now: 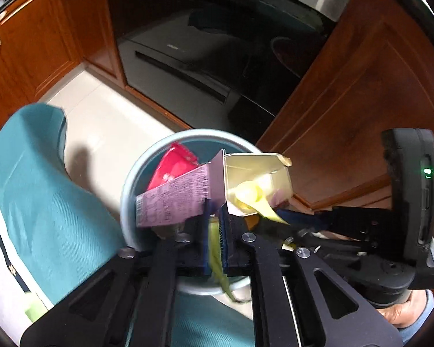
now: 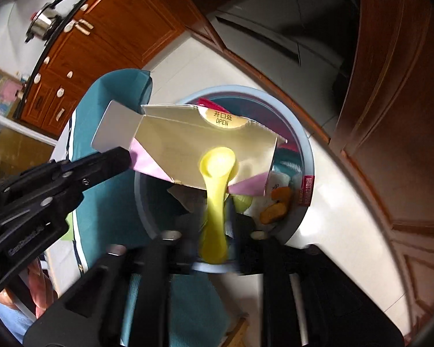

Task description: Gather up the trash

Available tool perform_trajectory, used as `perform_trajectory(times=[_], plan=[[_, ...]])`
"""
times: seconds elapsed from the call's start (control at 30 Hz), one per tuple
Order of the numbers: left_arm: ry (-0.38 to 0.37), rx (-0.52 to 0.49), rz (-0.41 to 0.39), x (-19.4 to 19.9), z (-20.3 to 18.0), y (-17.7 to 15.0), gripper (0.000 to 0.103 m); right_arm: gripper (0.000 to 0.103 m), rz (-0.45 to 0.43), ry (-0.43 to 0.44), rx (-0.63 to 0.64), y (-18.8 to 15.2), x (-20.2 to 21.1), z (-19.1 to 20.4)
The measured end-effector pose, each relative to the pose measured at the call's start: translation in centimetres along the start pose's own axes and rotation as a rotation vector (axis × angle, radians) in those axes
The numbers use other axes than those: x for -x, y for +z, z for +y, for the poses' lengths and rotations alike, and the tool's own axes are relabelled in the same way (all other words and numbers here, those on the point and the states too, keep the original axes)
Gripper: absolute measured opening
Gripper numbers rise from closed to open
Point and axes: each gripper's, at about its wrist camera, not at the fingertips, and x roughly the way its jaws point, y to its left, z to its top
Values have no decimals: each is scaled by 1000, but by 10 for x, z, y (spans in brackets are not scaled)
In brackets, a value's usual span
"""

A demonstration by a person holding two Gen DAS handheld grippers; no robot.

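An opened pink and white carton (image 2: pixel 182 141) hangs over a round pale-blue bin (image 2: pixel 306 150) on the floor. My left gripper (image 1: pixel 215 211) is at the carton's pink flap (image 1: pixel 173 199); a narrow gap shows between its blue pads, so it is open. A yellow plastic scoop (image 2: pixel 217 164) lies with its bowl inside the carton. Its blurred handle runs between the fingers of my right gripper (image 2: pixel 214 219), which stand apart from it, open. The bin holds a red wrapper (image 1: pixel 173 167) and orange peel (image 2: pixel 277 205).
Teal fabric (image 1: pixel 43 188) lies beside the bin on the left. A black oven door (image 1: pixel 202 43) and wooden cabinets (image 1: pixel 347 86) stand behind and to the right of it. Pale floor tiles (image 1: pixel 101 107) surround the bin. A person's hand (image 1: pixel 405 312) holds the right gripper.
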Motion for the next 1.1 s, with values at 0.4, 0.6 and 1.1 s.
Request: perform_trajectory(times=[0.4, 0.6, 1.1], plan=[[65, -50, -56, 22, 0, -20, 66, 83, 4, -13, -59, -4, 7, -17], [82, -55, -48, 32, -4, -36, 68, 83, -17, -9, -66, -13, 27, -12], [166, -38, -111, 92, -4, -96, 99, 92, -84, -140, 67, -61, 86, 34]])
